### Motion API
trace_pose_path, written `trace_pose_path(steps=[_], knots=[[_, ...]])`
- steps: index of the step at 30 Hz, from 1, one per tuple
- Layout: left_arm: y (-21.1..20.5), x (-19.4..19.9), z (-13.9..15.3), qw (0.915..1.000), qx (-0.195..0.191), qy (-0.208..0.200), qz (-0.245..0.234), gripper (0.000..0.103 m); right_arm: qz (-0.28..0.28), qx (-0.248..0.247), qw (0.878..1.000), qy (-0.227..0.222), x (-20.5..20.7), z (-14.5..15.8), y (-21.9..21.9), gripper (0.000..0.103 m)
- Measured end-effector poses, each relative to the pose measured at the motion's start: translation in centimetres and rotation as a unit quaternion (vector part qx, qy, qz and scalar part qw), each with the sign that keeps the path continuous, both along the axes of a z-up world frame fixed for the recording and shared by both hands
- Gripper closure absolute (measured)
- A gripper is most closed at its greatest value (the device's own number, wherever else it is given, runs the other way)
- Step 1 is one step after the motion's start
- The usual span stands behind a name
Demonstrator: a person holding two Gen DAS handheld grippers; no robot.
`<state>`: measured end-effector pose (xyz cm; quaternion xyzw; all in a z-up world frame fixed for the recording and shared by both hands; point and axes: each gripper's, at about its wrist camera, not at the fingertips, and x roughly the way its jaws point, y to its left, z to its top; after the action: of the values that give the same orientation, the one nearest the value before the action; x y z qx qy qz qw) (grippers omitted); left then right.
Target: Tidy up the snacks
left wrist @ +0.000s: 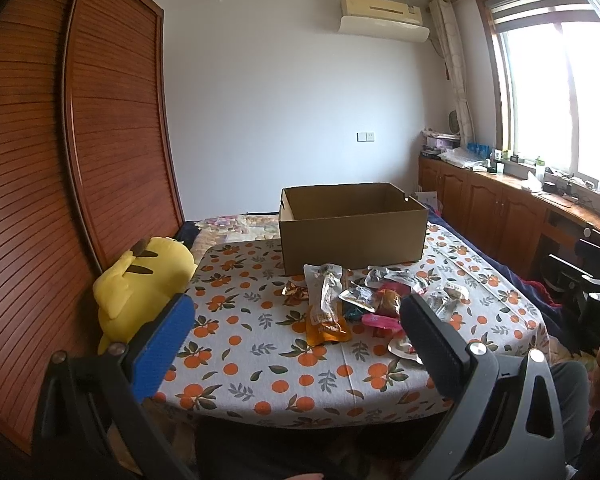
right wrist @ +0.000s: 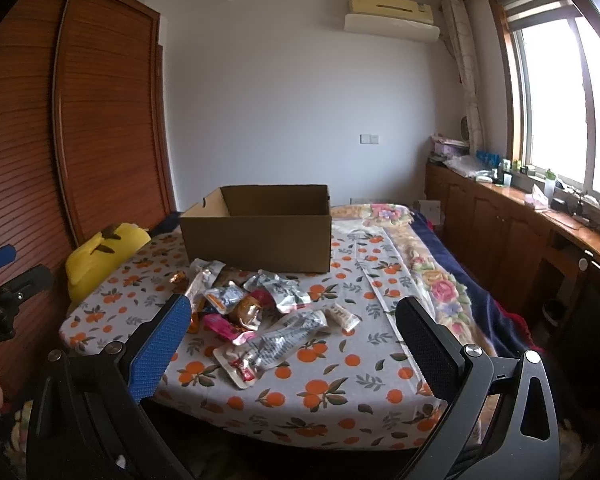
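Hovering my wide-open, empty right gripper (right wrist: 292, 316) nearest the snack pile (right wrist: 260, 316) at frame centre, cardboard box (right wrist: 256, 236) just above; left gripper (left wrist: 296, 316) also wide-open, empty.

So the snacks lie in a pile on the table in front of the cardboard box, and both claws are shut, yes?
Not quite. The snacks do lie piled before the cardboard box, but both claws are open: the left claw in the left wrist view, the right claw in the right wrist view.
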<state>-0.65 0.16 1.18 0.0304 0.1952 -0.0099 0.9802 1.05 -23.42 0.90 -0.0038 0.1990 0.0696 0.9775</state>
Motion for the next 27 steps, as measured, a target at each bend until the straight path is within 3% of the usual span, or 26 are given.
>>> trace_pose_path(steps=[27], knots=[[-0.09, -0.08, 0.02, 1.0000, 0.001, -0.002, 0.001, 0.000, 0.000, 0.001, 1.000, 0.000, -0.03, -0.01, -0.13, 0.000]])
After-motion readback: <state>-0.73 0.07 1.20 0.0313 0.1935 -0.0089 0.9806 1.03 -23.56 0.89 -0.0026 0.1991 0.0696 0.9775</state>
